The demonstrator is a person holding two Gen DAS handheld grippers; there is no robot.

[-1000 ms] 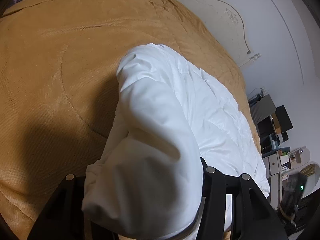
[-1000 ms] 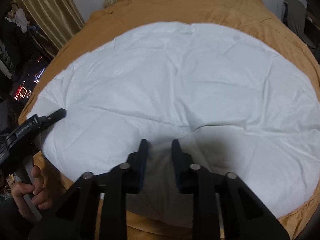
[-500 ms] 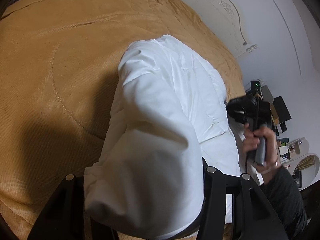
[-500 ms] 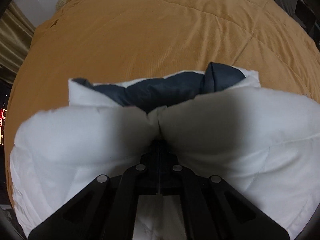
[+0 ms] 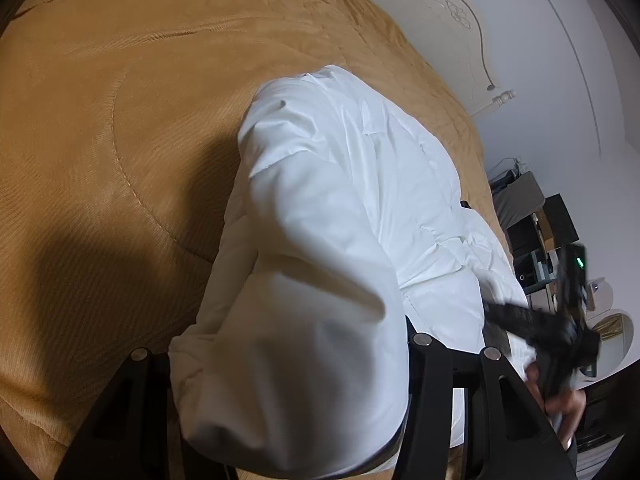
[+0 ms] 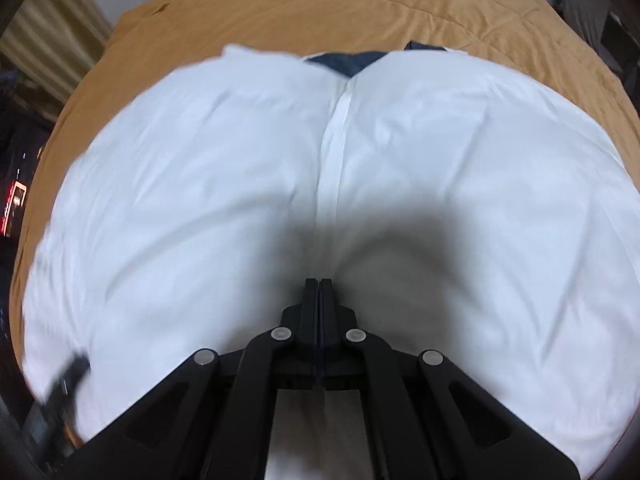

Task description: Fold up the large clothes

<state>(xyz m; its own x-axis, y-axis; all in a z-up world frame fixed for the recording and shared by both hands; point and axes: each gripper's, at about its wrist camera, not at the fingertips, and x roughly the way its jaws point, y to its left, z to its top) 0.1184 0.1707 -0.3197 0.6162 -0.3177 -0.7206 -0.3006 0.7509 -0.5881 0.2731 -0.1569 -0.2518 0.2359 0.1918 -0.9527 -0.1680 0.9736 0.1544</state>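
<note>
A large white padded jacket [image 6: 420, 168] with a dark blue lining [image 6: 352, 61] at its collar lies on an orange bed cover [image 6: 340, 4]. My right gripper [image 6: 319, 286] is shut, its tips pinched in the jacket's front fabric beside the centre placket. In the left wrist view the jacket's puffy sleeve [image 5: 312, 280] bulges between my left gripper's fingers [image 5: 424, 364]; the tips are hidden under the cloth. The right gripper also shows in the left wrist view [image 5: 532, 324], blurred, at the jacket's far side.
The orange bed cover [image 5: 120, 120] spreads wide to the left. A white headboard [image 5: 440, 12] stands at the back. Shelves and boxes [image 5: 548, 228] stand by the wall on the right. Curtains [image 6: 52, 40] hang at the left.
My right gripper has shut on the jacket front and pulled it; the jacket now lies spread with the placket showing. The left gripper keeps hold of the sleeve.
</note>
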